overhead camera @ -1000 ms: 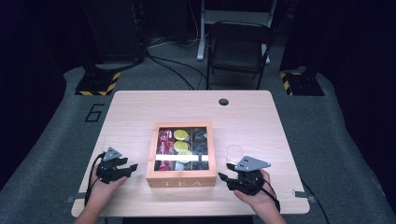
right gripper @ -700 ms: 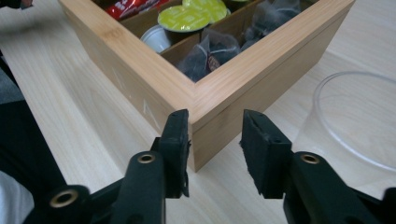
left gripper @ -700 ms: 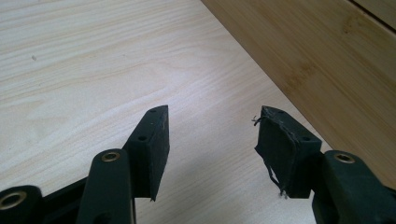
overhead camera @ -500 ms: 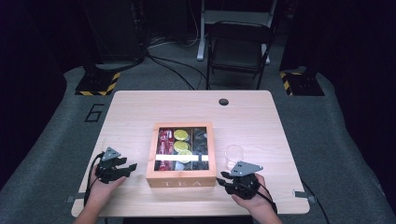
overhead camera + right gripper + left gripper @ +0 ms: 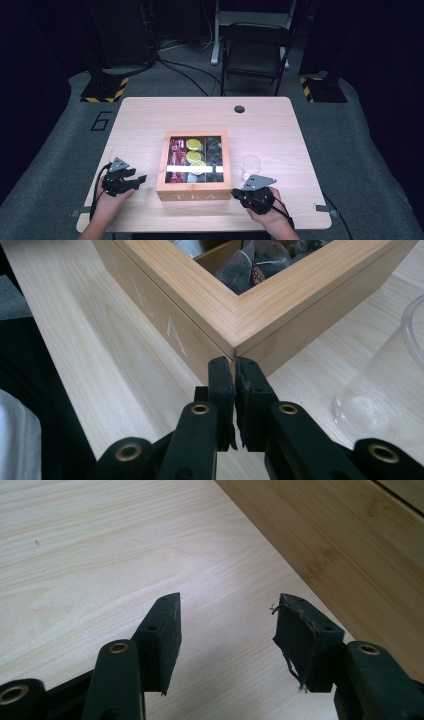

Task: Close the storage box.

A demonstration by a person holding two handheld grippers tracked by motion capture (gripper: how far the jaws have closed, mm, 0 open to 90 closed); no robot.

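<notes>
A wooden tea box (image 5: 194, 191) with a glass lid stands in the middle of the table, with red, yellow and dark tea bags inside. My left gripper (image 5: 140, 179) rests on the table to the left of the box. In the left gripper view my left gripper (image 5: 227, 625) is open, bare wood between the pads, and the box wall (image 5: 345, 545) runs along the right. My right gripper (image 5: 234, 192) sits at the box's front right corner. Its jaws have just been closing. In the right gripper view my right gripper (image 5: 234, 371) is shut on nothing, tips close to the box corner (image 5: 235, 325).
A clear plastic cup (image 5: 251, 165) stands upright right of the box, just beyond my right hand; it shows as the cup (image 5: 385, 385) in the right gripper view. The light wooden table (image 5: 210, 112) has a cable hole (image 5: 239, 108) at the back. A black chair (image 5: 255, 50) stands behind it.
The right gripper's jaws have come together and the hand has drawn slightly toward the table's front edge. The left hand, the box and the cup have stayed put.
</notes>
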